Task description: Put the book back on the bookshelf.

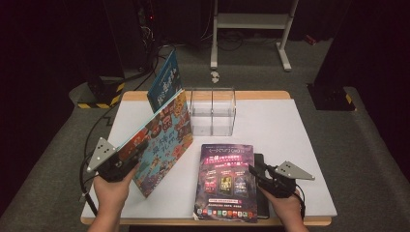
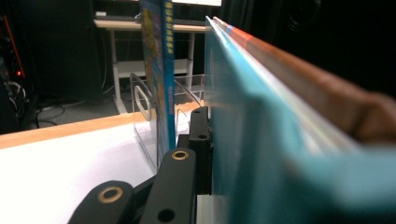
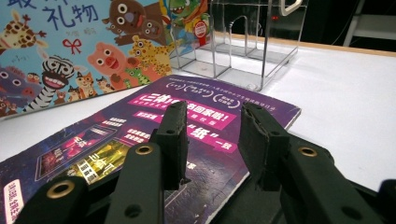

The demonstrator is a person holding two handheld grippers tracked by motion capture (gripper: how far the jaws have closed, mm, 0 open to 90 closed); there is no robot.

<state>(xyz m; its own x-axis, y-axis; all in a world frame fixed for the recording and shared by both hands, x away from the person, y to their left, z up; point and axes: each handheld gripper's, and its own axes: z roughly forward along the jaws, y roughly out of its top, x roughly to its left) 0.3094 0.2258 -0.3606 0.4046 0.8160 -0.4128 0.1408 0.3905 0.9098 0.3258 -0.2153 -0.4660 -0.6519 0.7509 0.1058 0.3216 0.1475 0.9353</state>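
White surface [image 1: 290, 145] with a wooden edge, dark room around it. Clear acrylic divider rack [image 1: 212, 112], upright at the far centre of the surface, with a blue book [image 1: 164, 79] standing tilted in its left end. Animal picture book [image 1: 162, 140], large, colourful cover with cartoon animals, held tilted up off the surface just left of the rack; its lower edge sits near the surface. Left gripper [image 1: 126, 153], in the person's left hand [image 1: 112, 191]: fingers clamped on the picture book's left edge, which the left gripper view shows pressed against the inner finger [image 2: 201, 135]. Purple magazine [image 1: 226, 181], lying flat at the near centre, over a thin black item whose edge shows at its right side. Right gripper [image 1: 258, 175], in the right hand [image 1: 286, 205]: fingers [image 3: 173, 140] parted to a narrow gap, holding nothing, hovering just above the magazine's right edge.
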